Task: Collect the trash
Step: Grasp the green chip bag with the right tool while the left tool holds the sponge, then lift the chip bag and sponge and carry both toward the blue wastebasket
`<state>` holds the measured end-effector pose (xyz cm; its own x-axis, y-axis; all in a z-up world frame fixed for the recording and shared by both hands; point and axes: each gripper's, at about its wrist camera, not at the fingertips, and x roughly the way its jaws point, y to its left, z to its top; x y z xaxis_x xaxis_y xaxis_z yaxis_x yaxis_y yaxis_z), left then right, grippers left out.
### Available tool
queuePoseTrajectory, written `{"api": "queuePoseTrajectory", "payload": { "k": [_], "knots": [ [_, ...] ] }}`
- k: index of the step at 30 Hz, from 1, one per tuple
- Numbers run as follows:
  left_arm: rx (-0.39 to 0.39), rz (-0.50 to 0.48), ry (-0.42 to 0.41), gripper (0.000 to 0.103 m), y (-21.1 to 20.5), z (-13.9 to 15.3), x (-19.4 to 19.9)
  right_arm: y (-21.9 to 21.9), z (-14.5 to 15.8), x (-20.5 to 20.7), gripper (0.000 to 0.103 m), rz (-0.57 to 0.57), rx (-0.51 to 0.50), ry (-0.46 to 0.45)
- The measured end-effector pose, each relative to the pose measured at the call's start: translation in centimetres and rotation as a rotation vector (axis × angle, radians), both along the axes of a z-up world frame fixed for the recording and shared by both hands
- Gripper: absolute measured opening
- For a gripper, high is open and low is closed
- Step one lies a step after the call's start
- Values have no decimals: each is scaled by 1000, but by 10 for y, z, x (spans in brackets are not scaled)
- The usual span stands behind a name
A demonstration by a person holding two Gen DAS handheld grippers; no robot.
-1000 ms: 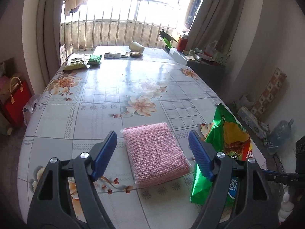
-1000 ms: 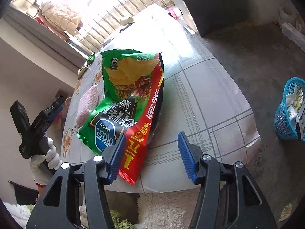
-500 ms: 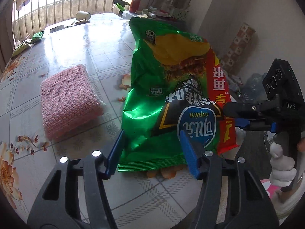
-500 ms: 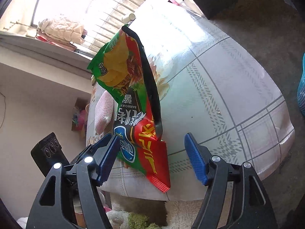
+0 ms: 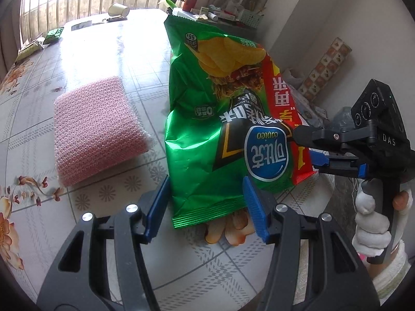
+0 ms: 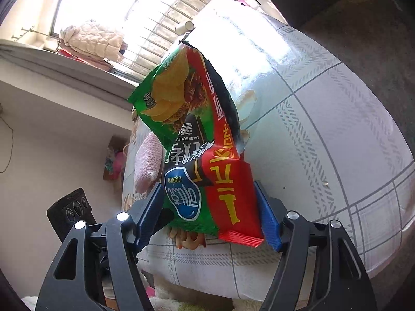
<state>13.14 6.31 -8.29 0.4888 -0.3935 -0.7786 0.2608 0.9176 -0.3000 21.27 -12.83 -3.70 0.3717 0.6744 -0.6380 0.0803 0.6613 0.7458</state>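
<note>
A green and red chip bag (image 5: 220, 119) lies at the table's near right corner, its sealed end toward me. In the left wrist view my left gripper (image 5: 207, 204) is open, its blue fingers either side of that end. My right gripper (image 5: 308, 150) comes in from the right, shut on the bag's red edge. In the right wrist view the bag (image 6: 197, 150) is lifted and tilted, with the right gripper (image 6: 210, 210) shut on its lower end.
A pink sponge pad (image 5: 96, 129) lies left of the bag on the floral tablecloth (image 5: 103, 51). Small wrappers (image 5: 53, 35) and a tipped paper cup (image 5: 118, 10) sit at the far end. A cluttered shelf (image 5: 223, 15) stands beyond the table's right side.
The right gripper closed on the chip bag's edge and lifted it. The left gripper swung from the pink pad to the bag's end and came closer.
</note>
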Motion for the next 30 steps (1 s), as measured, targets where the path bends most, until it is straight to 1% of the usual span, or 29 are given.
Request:
{"api": "queuePoseTrajectory", "payload": {
  "k": [3, 7, 9, 11, 13, 14, 15, 18, 19, 21, 22, 24, 25, 26, 28, 30],
  "knots": [
    [2, 0, -3, 53, 0, 0, 0, -1, 0, -5, 62, 23, 7, -5],
    [2, 0, -4, 55, 1, 0, 6, 2, 5, -14, 62, 120, 83, -56],
    [4, -2, -4, 55, 0, 1, 8, 0, 5, -16, 62, 128, 86, -55],
    [18, -2, -10, 55, -2, 1, 7, 1, 1, -14, 55, 109, 72, -35],
    [25, -2, -14, 55, -3, 1, 7, -1, -6, -13, 39, 81, 68, -12],
    [22, -3, -14, 55, -3, 1, 6, -2, -9, -12, 34, 68, 73, -2],
    [15, -2, -11, 55, -3, 1, 6, -2, -11, -11, 28, 57, 77, 6],
    [-23, -2, -12, 54, 6, 4, 4, -2, -11, -12, 23, 35, 68, 7],
    [-37, -2, -30, 54, 10, 8, 2, -2, -10, -12, 20, 27, 54, 2],
    [-63, 7, -93, 54, 21, 21, -4, -5, -6, -14, 19, 9, 31, -6],
    [-63, 22, -125, 56, 27, 28, -7, -8, -5, -15, 19, -1, 28, -9],
    [-45, 70, -169, 63, 41, 38, -7, -14, -2, -19, 19, -17, 14, -15],
    [-25, 106, -183, 71, 48, 41, -6, -17, -2, -20, 19, -22, 11, -14],
    [0, 147, -191, 77, 55, 43, -2, -20, -2, -22, 19, -27, 12, -11],
    [31, 213, -179, 83, 66, 42, 8, -23, -5, -24, 19, -35, 20, 3],
    [40, 243, -140, 84, 71, 40, 21, -25, -9, -26, 19, -45, 38, 13]
  ]
}}
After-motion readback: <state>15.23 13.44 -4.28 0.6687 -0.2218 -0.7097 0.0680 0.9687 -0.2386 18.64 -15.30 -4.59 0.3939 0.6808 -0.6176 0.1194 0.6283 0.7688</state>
